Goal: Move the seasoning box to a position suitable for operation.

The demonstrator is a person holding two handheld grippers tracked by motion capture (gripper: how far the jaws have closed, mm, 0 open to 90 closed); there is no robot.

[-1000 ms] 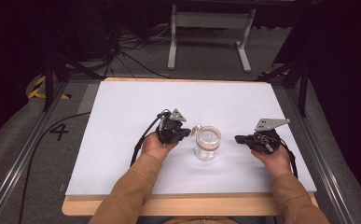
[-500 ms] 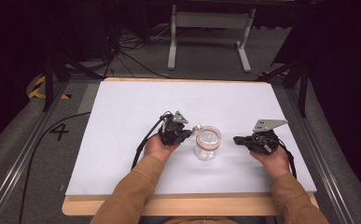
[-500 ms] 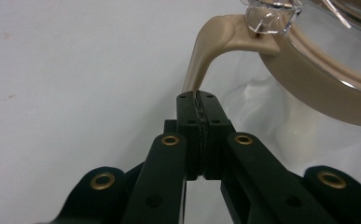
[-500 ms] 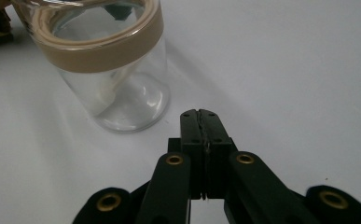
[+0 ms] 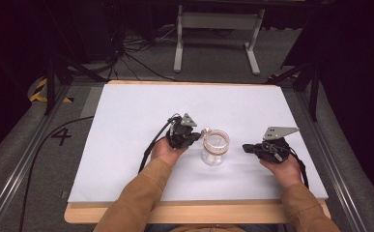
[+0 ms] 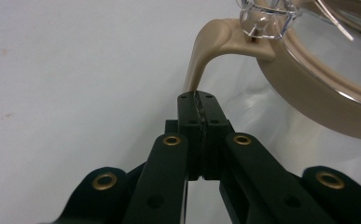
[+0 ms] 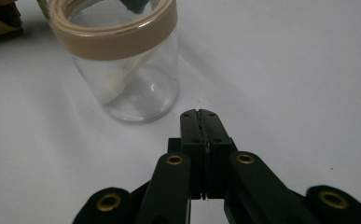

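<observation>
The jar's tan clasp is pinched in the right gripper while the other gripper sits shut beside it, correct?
Wrong gripper: the left gripper is shut on the tan clasp of the jar, as the left gripper view shows. The right gripper sits shut beside it.

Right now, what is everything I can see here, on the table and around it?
Glass jar: one, clear with a tan band round its open mouth, upright near the middle of the table.
Tan tab: one, curving down from the jar's band; its tip meets the left tongs.
Table: one, white top on a wooden edge.
Grey stand: one, on the floor beyond the table.
Black cables: several, on the floor at far left.
Number 4: one, black, marked on the floor left of the table.
Left tongs: black, shut at the tab's tip.
Right tongs: black, shut, empty, apart from the jar.
Sleeves: two, brown, at the near edge.
</observation>
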